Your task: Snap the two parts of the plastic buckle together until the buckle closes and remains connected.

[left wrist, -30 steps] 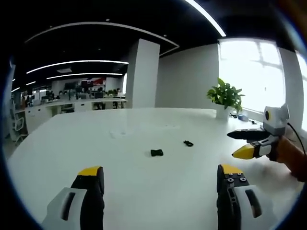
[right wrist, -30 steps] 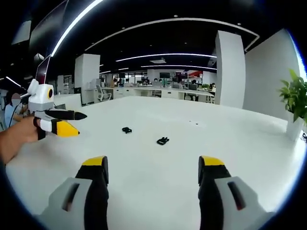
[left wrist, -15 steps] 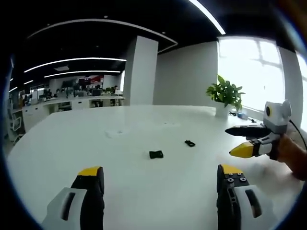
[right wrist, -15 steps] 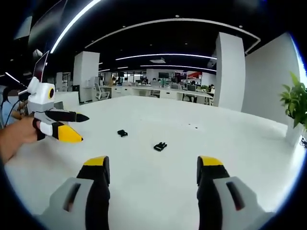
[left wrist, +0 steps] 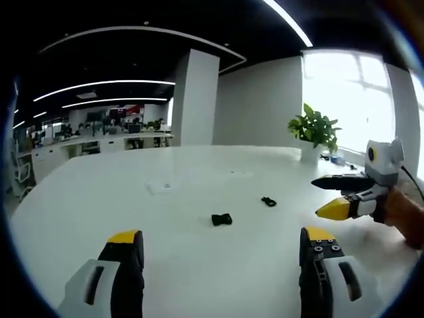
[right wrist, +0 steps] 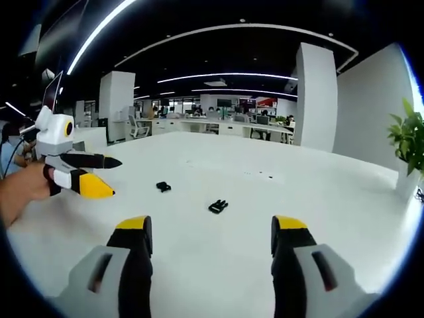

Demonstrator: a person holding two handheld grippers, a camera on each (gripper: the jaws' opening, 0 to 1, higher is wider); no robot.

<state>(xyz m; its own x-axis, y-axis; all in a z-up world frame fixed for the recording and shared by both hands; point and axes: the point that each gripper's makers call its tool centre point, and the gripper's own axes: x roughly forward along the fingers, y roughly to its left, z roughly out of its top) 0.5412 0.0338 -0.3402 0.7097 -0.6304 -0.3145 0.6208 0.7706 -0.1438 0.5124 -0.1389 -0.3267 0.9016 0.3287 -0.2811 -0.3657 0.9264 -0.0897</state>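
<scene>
In the left gripper view, the left gripper (left wrist: 220, 242) is hovering low over a wide white table (left wrist: 99, 199), its jaws standing wide apart and gripping nothing. The two buckle pieces are lying apart from each other on the bare tabletop: the larger buckle piece (left wrist: 221, 219) ahead between the jaws, the smaller buckle piece (left wrist: 268, 201) farther off toward the right. Broad open surface is lying all around both, and the table's edges are well away from them. The right gripper (left wrist: 341, 195) is coming in from the right, held in a hand (left wrist: 403, 215), its jaws parted and empty. A potted plant (left wrist: 314, 134) is standing at the far edge by a bright window. No writing can be read.

In the right gripper view, the right gripper (right wrist: 209, 235) is spread open and empty. The pronged buckle piece (right wrist: 218, 206) is lying just ahead, the other one (right wrist: 163, 187) farther left. The left gripper (right wrist: 93, 175) is showing at the left, released, over bare table.
</scene>
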